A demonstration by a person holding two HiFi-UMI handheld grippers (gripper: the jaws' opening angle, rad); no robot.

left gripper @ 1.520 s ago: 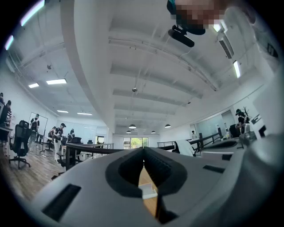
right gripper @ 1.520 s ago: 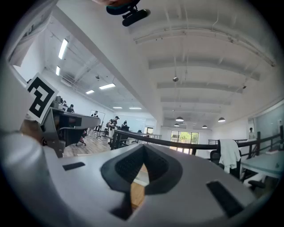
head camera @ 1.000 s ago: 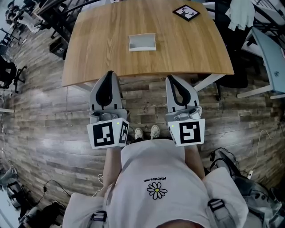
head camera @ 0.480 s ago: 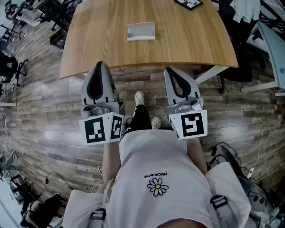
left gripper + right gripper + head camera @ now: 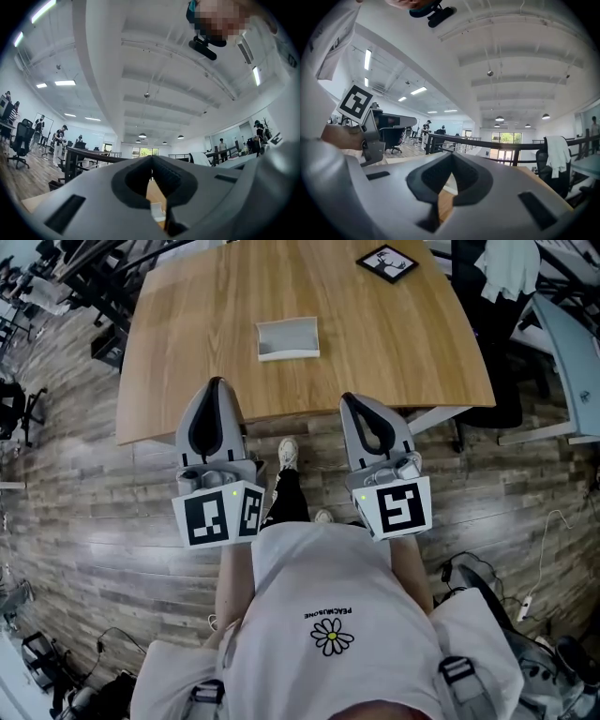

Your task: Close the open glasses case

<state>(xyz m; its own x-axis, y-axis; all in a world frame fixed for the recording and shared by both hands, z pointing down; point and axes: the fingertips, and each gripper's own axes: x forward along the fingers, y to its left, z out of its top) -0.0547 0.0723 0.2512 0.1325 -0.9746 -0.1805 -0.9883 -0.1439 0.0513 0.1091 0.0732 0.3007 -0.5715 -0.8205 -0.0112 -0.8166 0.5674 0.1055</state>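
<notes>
Pale wood is filling the upper part of the head view: a broad worktop (image 5: 375, 343) is standing on a floor of grey-brown planks (image 5: 94, 512). The open glasses case (image 5: 288, 338), light grey and whitish inside, is lying near the middle of the worktop, well back from the near edge, with its opening showing towards the camera. A small black-and-white marker card (image 5: 387, 264) is lying far off at the back right. The left tongs (image 5: 216, 382) are hovering at the near edge of the worktop, pointing towards the case and well short of it; the left gripper view is showing these tongs (image 5: 151, 158) clenched, tips meeting, with nothing caught between them. The right tongs (image 5: 349, 399) are hovering beside them over the same edge, apart from the case; the right gripper view is showing these tongs (image 5: 451, 155) clenched and empty too. Each is carrying a cube with square markers, left (image 5: 220, 517) and right (image 5: 394, 509). The person is wearing a white shirt with a daisy print (image 5: 328, 638), and one shoe (image 5: 290, 452) is showing between the two tongs.
</notes>
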